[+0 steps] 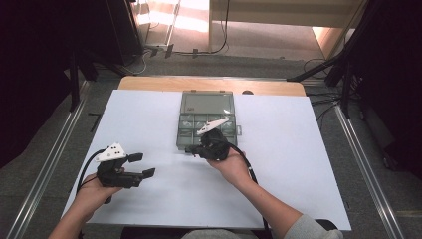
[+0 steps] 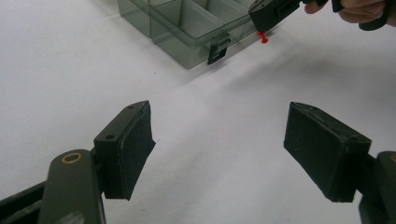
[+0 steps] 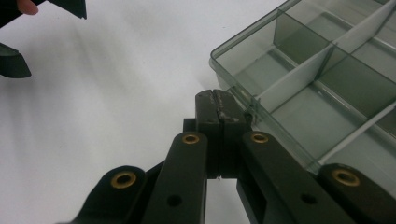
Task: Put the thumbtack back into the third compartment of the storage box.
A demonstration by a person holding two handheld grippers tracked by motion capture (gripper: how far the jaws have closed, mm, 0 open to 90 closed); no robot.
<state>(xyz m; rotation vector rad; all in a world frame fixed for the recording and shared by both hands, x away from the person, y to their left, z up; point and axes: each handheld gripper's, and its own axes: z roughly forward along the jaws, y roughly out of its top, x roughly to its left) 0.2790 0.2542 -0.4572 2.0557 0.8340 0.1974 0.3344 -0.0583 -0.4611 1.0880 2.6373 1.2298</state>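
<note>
While R gripper (image 2: 261,25) pinches red pushpin (image 2: 264,37), organizer box (image 2: 187,28) sits just beside.

Table (image 1: 149,84): wooden top, covered by white sheet (image 1: 149,124) except strip at far edge. Box (image 1: 206,124): smoky clear plastic, divided into compartments, lid open, resting on sheet near centre, toward far side.

Left gripper (image 2: 219,154) agape, right gripper (image 3: 219,105) clamped

Right claw (image 1: 195,149) at the organizer box (image 1: 206,104) front edge (possibly touching), left claw (image 1: 143,165) apart.
</note>
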